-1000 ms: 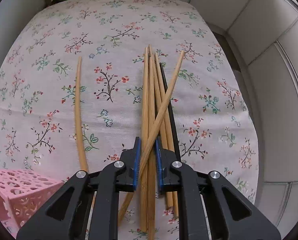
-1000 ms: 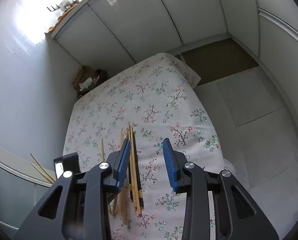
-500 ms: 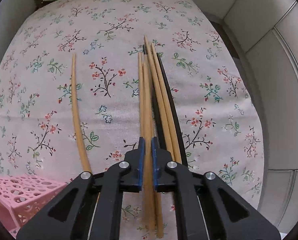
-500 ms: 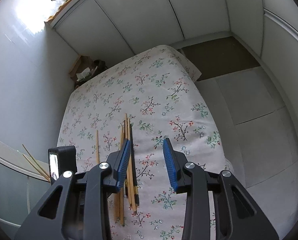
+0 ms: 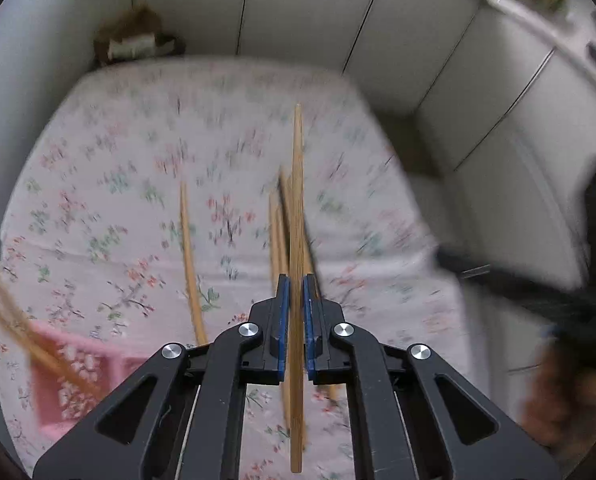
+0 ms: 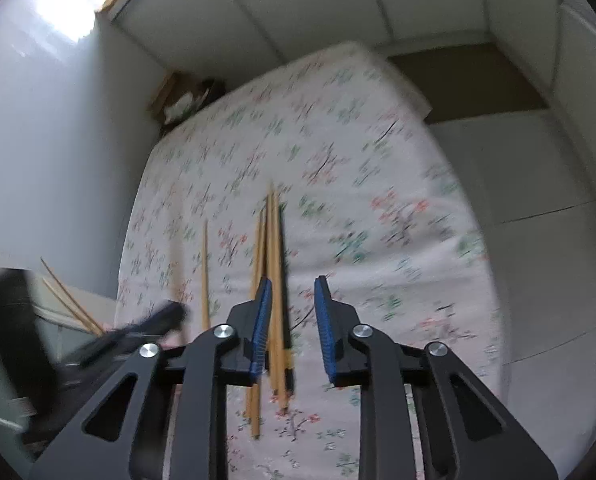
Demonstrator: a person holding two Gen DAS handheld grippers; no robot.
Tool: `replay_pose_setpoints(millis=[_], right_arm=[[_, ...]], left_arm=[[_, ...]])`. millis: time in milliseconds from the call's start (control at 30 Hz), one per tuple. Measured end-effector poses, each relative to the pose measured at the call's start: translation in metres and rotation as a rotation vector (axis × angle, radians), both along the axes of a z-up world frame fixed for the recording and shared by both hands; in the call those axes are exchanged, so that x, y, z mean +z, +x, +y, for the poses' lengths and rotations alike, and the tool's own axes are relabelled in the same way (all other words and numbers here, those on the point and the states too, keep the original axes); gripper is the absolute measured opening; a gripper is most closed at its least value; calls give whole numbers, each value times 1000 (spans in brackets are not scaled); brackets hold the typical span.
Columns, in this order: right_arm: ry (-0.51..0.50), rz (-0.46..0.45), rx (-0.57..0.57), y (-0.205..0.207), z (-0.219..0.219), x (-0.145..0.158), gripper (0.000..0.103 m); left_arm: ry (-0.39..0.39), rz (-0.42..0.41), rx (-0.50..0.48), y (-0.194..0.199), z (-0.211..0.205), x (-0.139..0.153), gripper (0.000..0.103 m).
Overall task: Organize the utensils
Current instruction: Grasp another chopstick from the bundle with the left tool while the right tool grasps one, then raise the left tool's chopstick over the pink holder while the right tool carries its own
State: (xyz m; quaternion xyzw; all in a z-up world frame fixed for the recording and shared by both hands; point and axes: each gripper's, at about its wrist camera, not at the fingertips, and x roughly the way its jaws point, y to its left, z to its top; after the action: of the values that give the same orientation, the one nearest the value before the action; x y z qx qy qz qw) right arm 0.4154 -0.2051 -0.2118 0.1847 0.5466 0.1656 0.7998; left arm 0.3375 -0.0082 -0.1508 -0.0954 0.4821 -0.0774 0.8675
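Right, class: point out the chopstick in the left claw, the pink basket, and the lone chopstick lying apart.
held chopstick (image 5: 296,200), left wrist view, upper shaft
pink basket (image 5: 73,364), left wrist view, perforated wall
lone chopstick (image 5: 189,264), left wrist view, mid-shaft

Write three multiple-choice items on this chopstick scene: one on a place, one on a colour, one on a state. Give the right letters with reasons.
1. Where does the lone chopstick lie relative to the chopstick pile in the left wrist view?
A. To its left, apart
B. Across it
C. To its right

2. What colour is the basket?
A. Green
B. Pink
C. Black

3. What is the left gripper doing?
A. Standing wide open
B. Clamping the basket
C. Shut on one bamboo chopstick

Answers:
1. A: bare floral cloth separates it from the pile.
2. B: its perforated wall at the lower left is pink.
3. C: the blue pads squeeze a single stick lifted clear of the pile.
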Motion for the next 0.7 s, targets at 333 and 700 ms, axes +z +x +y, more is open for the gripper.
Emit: replay_pose_setpoints(millis=[333,700], right_arm=[[-6,56,230,5,110,-43,21],[-184,59,342,23,196,-75,21]], left_arm=[[-163,-277,63,-49,53,83,6],[-196,-393,110,-69,109,96,6]])
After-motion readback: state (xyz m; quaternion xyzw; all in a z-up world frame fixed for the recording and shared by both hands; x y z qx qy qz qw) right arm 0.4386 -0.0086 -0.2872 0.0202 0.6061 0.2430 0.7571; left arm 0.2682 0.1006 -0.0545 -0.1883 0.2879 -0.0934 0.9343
